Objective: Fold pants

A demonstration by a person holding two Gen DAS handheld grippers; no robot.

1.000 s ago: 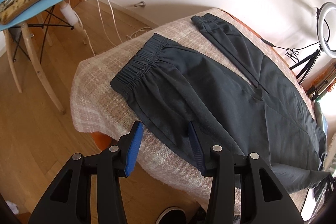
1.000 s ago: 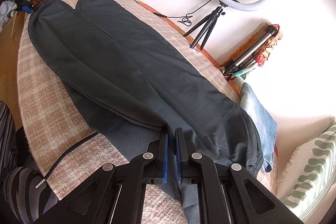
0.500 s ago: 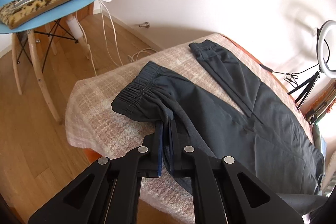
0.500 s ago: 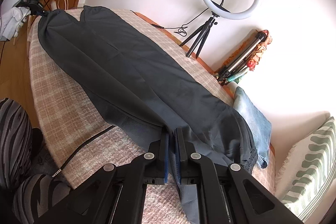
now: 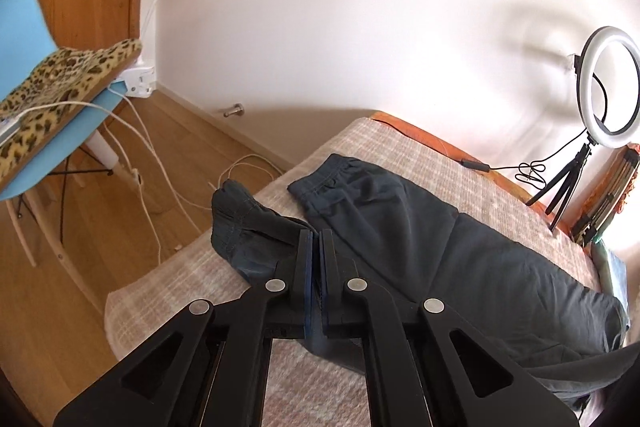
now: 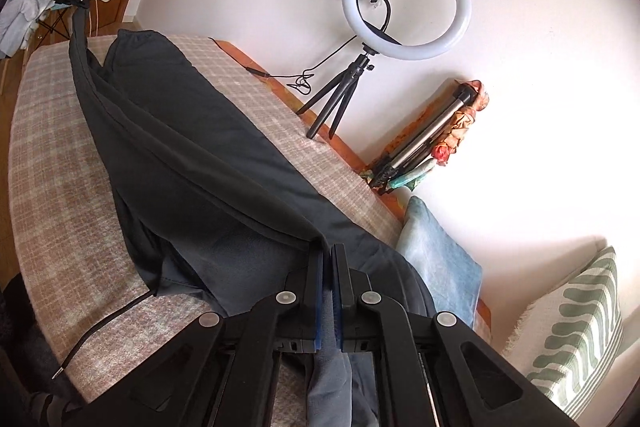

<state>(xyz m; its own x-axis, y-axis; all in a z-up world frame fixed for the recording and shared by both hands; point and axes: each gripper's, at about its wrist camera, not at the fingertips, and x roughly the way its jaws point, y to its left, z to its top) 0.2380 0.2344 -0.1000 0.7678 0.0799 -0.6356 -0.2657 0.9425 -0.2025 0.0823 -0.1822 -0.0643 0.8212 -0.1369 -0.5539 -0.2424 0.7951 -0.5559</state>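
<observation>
While the lengthwise fold was only half made, we had both grippers clamped on the pants (image 5: 472, 267): the left gripper (image 5: 315, 239) held its fingers (image 5: 305, 263) narrow on the near leg's cuff end, and the right gripper (image 6: 328, 259) pinched the near edge at the waist end. Between the two sets of fingers the gripped edge hung taut in the air as a dark ridge, while the far leg lay flat on the worktop (image 5: 408, 151) beyond the left fingers. By our judgement the near leg had yet to be carried over and laid on the far one, and every crosswise fold remained (nothing was stacked so far).

Against the frames of a second before, the left fingers, then spread wide around the cuff, had closed on it and lifted it clear of the cloth-covered surface. The right fingers had been shut on cloth throughout, but had risen, so the edge had come up off the worktop.
</observation>
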